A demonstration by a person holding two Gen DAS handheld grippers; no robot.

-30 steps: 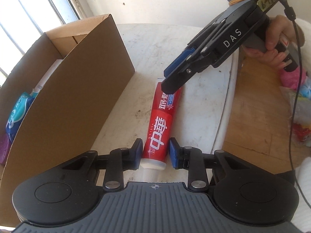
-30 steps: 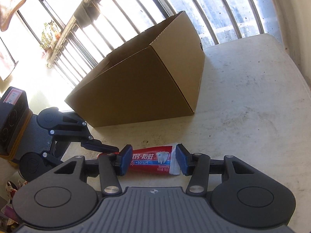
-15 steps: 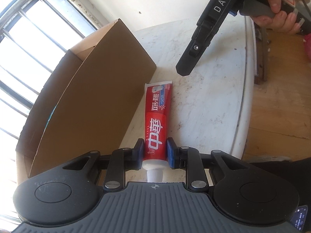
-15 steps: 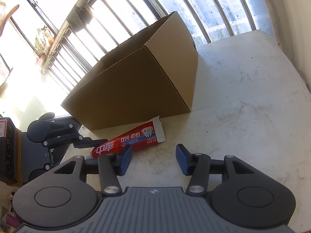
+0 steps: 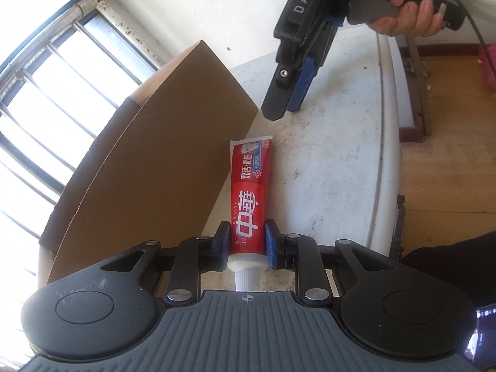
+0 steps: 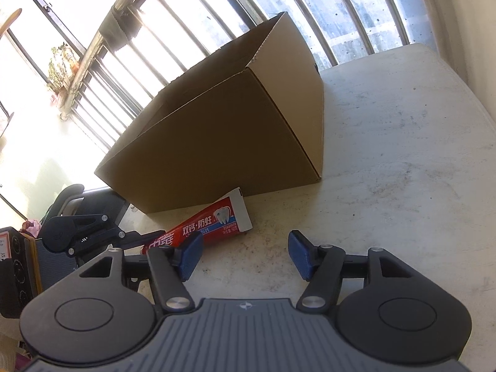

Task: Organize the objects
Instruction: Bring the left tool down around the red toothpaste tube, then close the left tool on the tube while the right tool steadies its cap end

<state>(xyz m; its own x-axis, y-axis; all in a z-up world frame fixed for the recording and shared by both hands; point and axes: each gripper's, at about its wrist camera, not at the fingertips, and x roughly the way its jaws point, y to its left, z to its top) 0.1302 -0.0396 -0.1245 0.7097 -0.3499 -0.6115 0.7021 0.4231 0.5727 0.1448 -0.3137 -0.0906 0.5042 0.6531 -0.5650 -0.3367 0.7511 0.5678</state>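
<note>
A red toothpaste tube (image 5: 249, 198) with a white cap lies along the side of an open cardboard box (image 5: 161, 167). My left gripper (image 5: 247, 243) is shut on the tube near its cap end. In the right wrist view the tube (image 6: 214, 224) points its flat end toward the box (image 6: 223, 142). My right gripper (image 6: 245, 255) is open and empty, held back from the tube's flat end; in the left wrist view the right gripper (image 5: 283, 105) hangs above the table beyond the tube. The box's inside is hidden.
The white, scuffed table (image 6: 403, 161) extends to the right of the box. Its rounded edge (image 5: 387, 142) borders a wooden floor (image 5: 446, 167). A barred window (image 6: 186, 31) stands behind the box.
My right gripper has let go of the tube's flat end and pulled up and away. My left gripper has closed on the cap end, and the tube now lies nearer the box.
</note>
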